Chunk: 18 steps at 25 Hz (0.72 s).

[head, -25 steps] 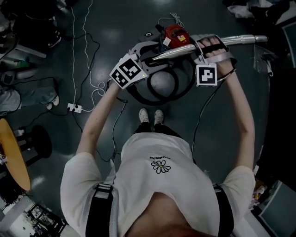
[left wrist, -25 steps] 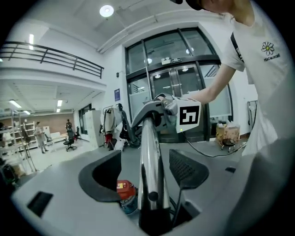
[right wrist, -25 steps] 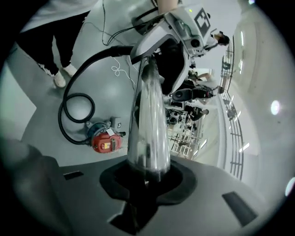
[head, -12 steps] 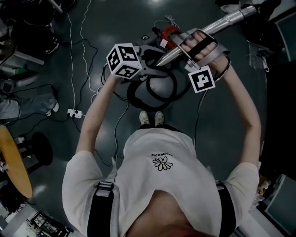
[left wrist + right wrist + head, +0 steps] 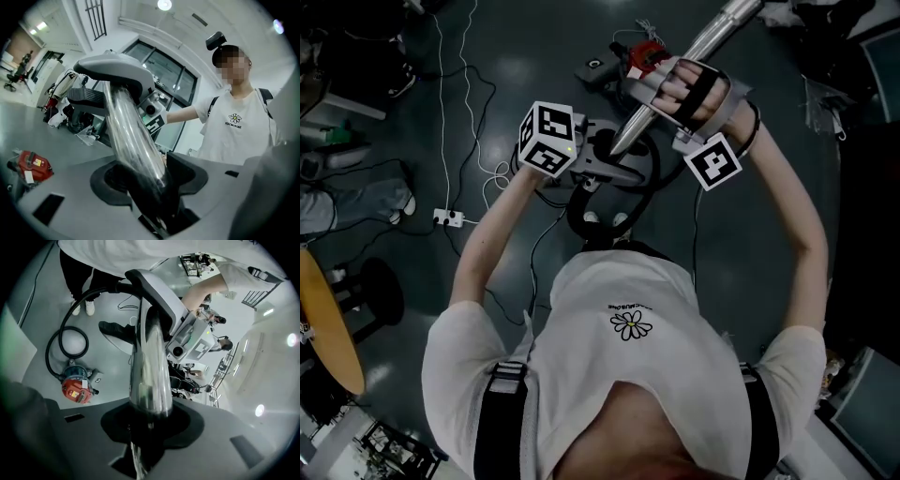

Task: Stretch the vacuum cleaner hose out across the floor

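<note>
The left tool [image 5: 150, 187] was seen with the lower end of the metal wand [image 5: 712, 33] between its jaws. These jaws had just been closing, and their pads appeared to press on the wand from both sides. The right tool [image 5: 143, 427] was clamped on the same wand, higher along it, with the shiny tube running straight out between its pads.

In the head view the long axis of the wand was laid from about 7 o'clock, at the left tool, to about 1 o'clock, past the right tool. The hose [image 5: 649, 183] was found below both tools, at about 6 o'clock from the left tool, which was judged the nearer one. It was coiled in a loop on the floor [image 5: 516, 56] just beside the shoes [image 5: 602, 217]. The red vacuum cleaner body [image 5: 75, 389] stood at about 12 o'clock from the left tool, near the coil.

For stretching, open floor was seen mostly toward 11 and 12 o'clock. At 9 o'clock a power strip [image 5: 448, 218] and thin cables [image 5: 473, 84] were lying, where the hose could be caught. Toward 3 o'clock dark objects were crowded along the edge, so less room was judged there.
</note>
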Each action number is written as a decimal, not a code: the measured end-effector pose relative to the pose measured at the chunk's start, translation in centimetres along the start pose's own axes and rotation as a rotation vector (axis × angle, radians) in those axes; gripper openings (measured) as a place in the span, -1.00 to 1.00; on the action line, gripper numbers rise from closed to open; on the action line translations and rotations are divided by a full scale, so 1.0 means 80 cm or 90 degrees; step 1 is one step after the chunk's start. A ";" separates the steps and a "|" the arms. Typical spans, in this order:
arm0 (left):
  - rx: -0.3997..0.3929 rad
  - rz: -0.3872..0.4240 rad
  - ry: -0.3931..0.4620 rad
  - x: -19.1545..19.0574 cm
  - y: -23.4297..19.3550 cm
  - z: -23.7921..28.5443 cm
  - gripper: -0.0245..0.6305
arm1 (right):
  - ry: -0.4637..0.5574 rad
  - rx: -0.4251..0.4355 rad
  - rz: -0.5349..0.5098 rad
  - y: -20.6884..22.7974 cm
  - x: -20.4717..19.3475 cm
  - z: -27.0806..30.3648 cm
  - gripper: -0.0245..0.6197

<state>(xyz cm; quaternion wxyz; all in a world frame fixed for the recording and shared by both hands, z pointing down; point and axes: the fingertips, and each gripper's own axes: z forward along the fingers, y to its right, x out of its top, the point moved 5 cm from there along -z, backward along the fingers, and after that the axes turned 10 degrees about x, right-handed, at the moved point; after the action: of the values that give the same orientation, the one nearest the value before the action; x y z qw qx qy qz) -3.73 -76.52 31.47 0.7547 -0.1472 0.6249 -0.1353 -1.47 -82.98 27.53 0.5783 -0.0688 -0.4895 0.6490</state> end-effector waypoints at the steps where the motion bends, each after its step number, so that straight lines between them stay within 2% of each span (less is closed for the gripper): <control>1: -0.002 -0.012 0.015 -0.006 0.002 -0.001 -0.20 | 0.010 0.002 -0.003 0.000 0.006 0.003 -0.59; 4: -0.017 -0.036 0.044 -0.028 0.013 -0.010 -0.22 | 0.033 0.007 -0.015 0.002 0.028 0.008 -0.59; 7: -0.010 -0.036 0.041 -0.052 0.023 -0.017 -0.23 | 0.044 -0.016 -0.031 0.000 0.045 0.005 -0.59; 8: -0.009 -0.040 0.037 -0.058 0.024 -0.017 -0.24 | 0.046 -0.023 -0.024 -0.002 0.049 0.004 -0.58; 11: -0.003 -0.062 0.027 -0.076 0.025 -0.018 -0.27 | 0.028 -0.047 0.032 -0.010 0.046 0.002 -0.38; 14: 0.022 -0.090 0.050 -0.093 0.031 -0.030 -0.32 | -0.060 -0.086 0.160 0.003 0.006 -0.017 -0.16; 16: 0.044 -0.101 0.075 -0.103 0.049 -0.033 -0.33 | -0.117 -0.129 0.307 0.016 -0.018 -0.045 -0.16; 18: 0.062 -0.109 0.098 -0.112 0.069 -0.027 -0.33 | -0.141 -0.165 0.472 0.022 -0.026 -0.077 -0.17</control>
<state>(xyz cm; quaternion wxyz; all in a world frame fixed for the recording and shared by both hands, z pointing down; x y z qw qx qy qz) -7.36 -68.11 37.01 0.6967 -0.1520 0.6587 -0.2401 2.06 -80.98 22.15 0.2352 -0.2425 -0.5688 0.7499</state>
